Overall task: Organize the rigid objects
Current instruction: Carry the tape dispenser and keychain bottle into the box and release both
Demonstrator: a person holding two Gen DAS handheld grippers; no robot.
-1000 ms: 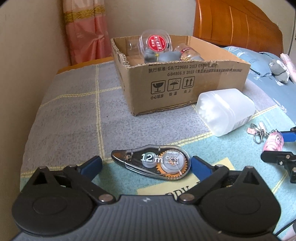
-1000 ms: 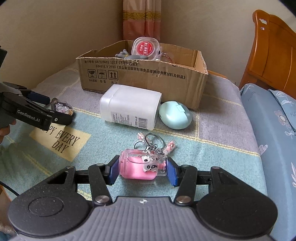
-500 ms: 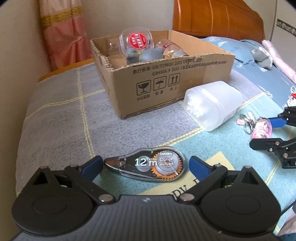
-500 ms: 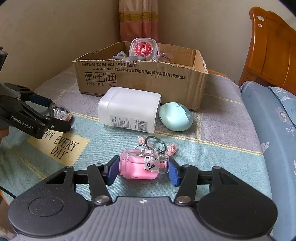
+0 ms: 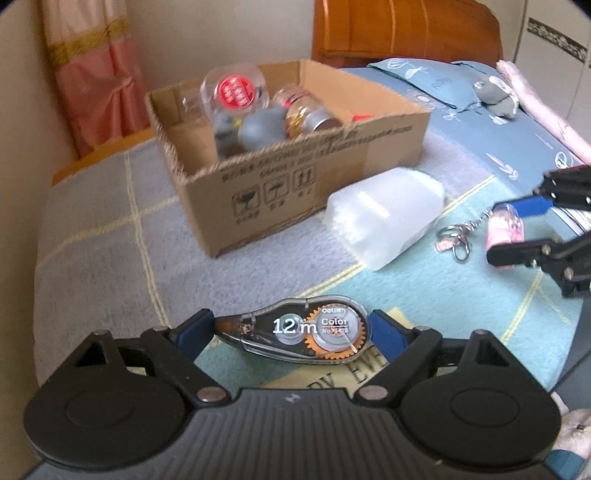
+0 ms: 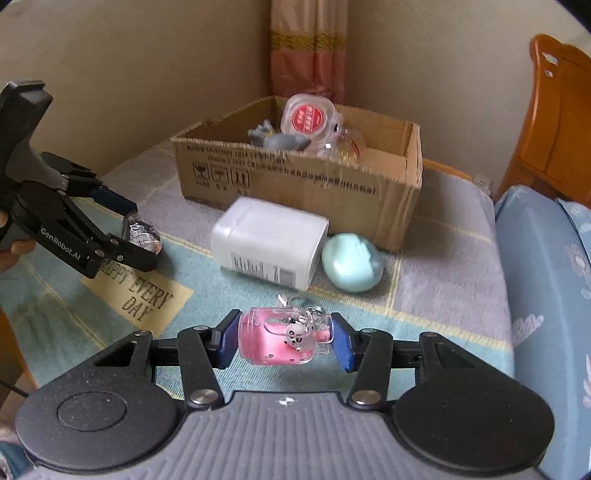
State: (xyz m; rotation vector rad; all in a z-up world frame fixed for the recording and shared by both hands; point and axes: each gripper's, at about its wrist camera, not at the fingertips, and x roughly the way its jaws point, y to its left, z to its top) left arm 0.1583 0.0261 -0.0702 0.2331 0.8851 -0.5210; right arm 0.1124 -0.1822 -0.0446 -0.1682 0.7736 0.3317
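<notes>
My left gripper (image 5: 291, 330) is shut on a clear correction tape dispenser (image 5: 295, 329) marked "12m" and holds it above the blanket. It also shows in the right wrist view (image 6: 142, 236). My right gripper (image 6: 284, 341) is shut on a pink bottle keychain (image 6: 277, 339) with a small panda charm, lifted off the blanket; its chain and ring (image 5: 456, 238) hang down in the left wrist view. An open cardboard box (image 5: 295, 177) (image 6: 295, 181) stands behind, holding a clear jar with a red lid (image 5: 234, 90), a grey toy and small bottles.
A white plastic container (image 6: 267, 242) (image 5: 384, 218) lies on its side in front of the box. A mint-green oval case (image 6: 352, 262) lies beside it, near the box corner. A wooden headboard (image 5: 406, 29), blue pillow and wall curtain border the bed.
Both grippers have risen with their objects. The keychain has left the blanket and its chain now dangles. The box sits closer and I look more into it.
</notes>
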